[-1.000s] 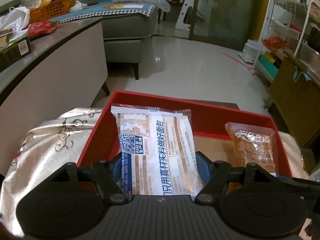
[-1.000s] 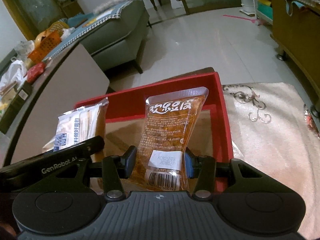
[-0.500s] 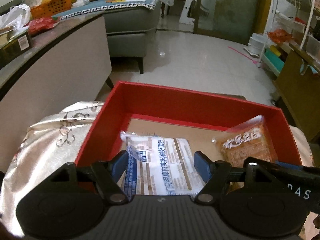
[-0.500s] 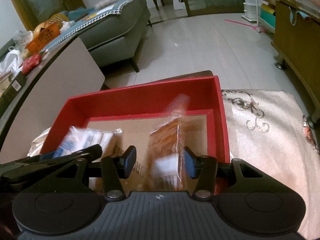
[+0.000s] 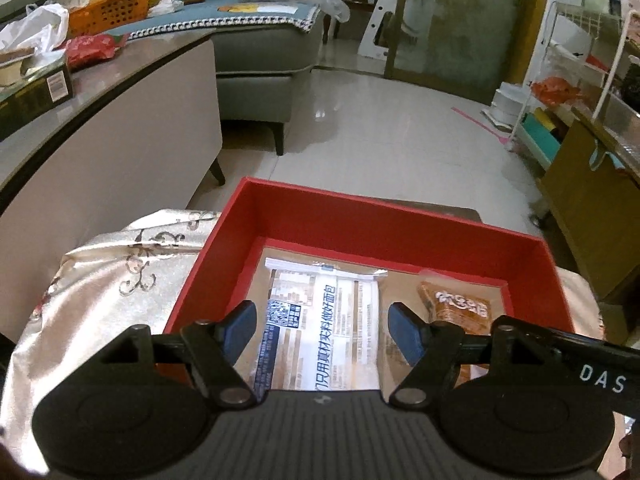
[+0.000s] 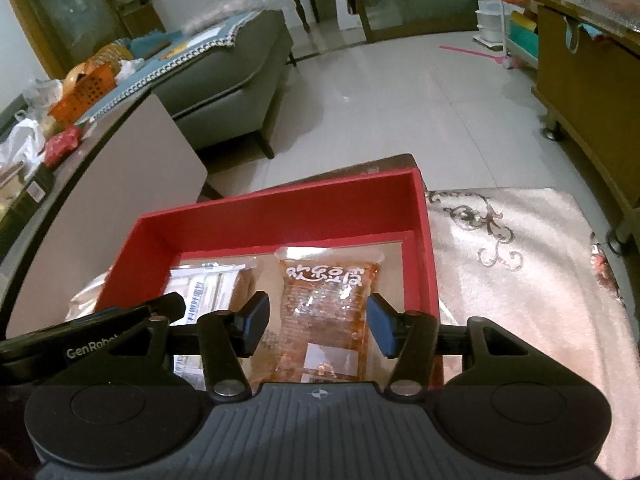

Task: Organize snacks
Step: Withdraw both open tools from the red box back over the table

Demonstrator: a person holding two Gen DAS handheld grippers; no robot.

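A red box (image 5: 376, 214) (image 6: 280, 216) sits on a cream embroidered cloth. A white bread packet (image 5: 320, 320) lies flat on its floor at the left; it also shows in the right wrist view (image 6: 208, 284). An orange snack packet (image 6: 326, 304) lies flat at the right, also seen in the left wrist view (image 5: 456, 304). My left gripper (image 5: 322, 328) is open above the white packet, empty. My right gripper (image 6: 316, 326) is open above the orange packet, empty.
The cream cloth (image 5: 112, 280) (image 6: 520, 264) covers the table around the box. A curved counter (image 5: 100, 120) with a dark carton, bags and an orange basket stands at the left. A grey sofa (image 5: 260, 56) is behind, a wooden cabinet (image 6: 588, 92) at the right.
Both grippers opened and let go of their packets. The white packet and the orange packet dropped from upright to lying flat on the box floor. Both grippers drew back a little.
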